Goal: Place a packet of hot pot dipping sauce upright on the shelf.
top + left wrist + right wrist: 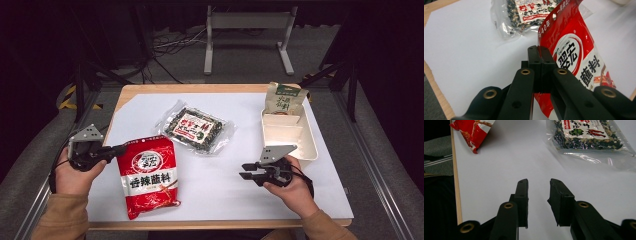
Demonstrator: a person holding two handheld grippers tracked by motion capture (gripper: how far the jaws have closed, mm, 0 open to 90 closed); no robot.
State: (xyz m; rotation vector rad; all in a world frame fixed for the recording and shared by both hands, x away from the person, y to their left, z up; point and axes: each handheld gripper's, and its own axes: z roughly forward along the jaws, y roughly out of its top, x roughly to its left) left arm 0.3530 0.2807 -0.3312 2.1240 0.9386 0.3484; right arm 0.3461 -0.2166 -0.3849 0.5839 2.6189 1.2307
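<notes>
l gripper point(116, 150) jaws pinched shut on edge of red packet point(147, 175), packet hangs to its right w/ far end on table. r gripper point(247, 171) half open, empty, well apart. risk: thin edge grip slips, packet drops as it lifts

The high view looks forward and down over the whole table point(150, 92). The left gripper view sits low and close against the red packet point(574, 50). The right gripper view skims the white sheet point(506, 155). All three share the clear seaweed bag point(197, 128).
</notes>
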